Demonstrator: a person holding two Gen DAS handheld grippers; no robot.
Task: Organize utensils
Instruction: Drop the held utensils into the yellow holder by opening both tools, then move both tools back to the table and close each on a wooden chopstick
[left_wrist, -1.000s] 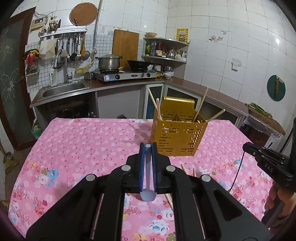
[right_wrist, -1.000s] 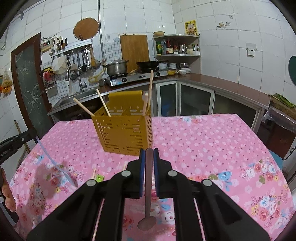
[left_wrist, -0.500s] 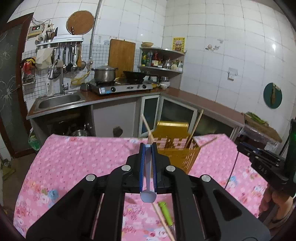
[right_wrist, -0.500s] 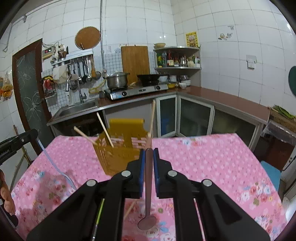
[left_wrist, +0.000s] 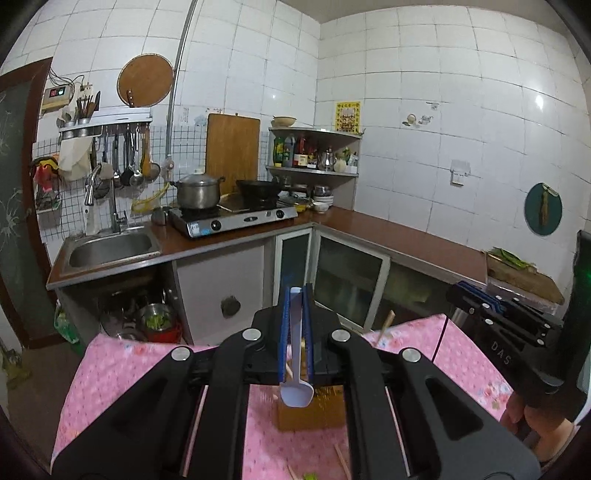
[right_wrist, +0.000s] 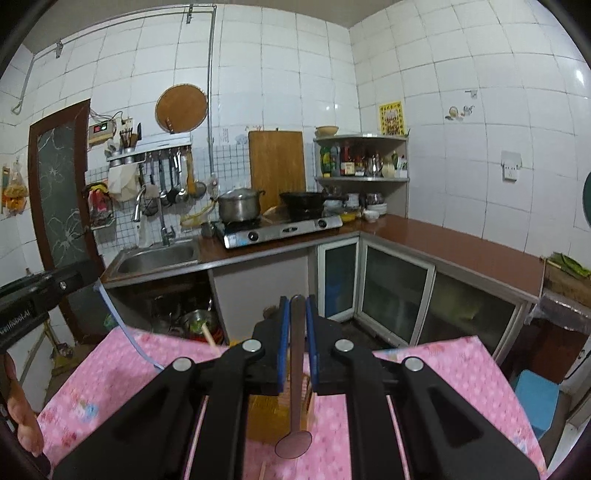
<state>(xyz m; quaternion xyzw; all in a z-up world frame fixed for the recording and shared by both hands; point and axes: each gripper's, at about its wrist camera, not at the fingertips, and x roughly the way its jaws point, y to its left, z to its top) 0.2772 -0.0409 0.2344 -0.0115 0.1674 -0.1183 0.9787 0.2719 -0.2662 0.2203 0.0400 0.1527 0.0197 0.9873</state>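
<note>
My left gripper (left_wrist: 296, 291) is shut on the handle of a pale blue plastic spoon (left_wrist: 296, 393), whose bowl hangs back toward the camera. My right gripper (right_wrist: 296, 299) is shut on a dark brown spoon (right_wrist: 294, 441), held the same way. Both hang above the pink floral tablecloth (left_wrist: 122, 365). The yellow slotted utensil caddy (left_wrist: 314, 413) (right_wrist: 264, 417) stands below, mostly hidden behind the fingers, with a chopstick (left_wrist: 386, 322) poking out of it. In each wrist view the other gripper shows at the edge: the right one (left_wrist: 491, 314), the left one (right_wrist: 44, 288).
Loose chopsticks (left_wrist: 341, 458) and a green item (left_wrist: 308, 475) lie on the cloth near the caddy. Beyond the table's far edge run a counter with a sink (left_wrist: 110, 247), a stove with a pot (left_wrist: 197, 192), and glass-fronted cabinets. A blue stool (right_wrist: 535, 398) stands at the right.
Both grippers have risen with their spoons still held. The caddy has dropped from the middle of each view to low behind the fingers, and more of the kitchen wall shows.
</note>
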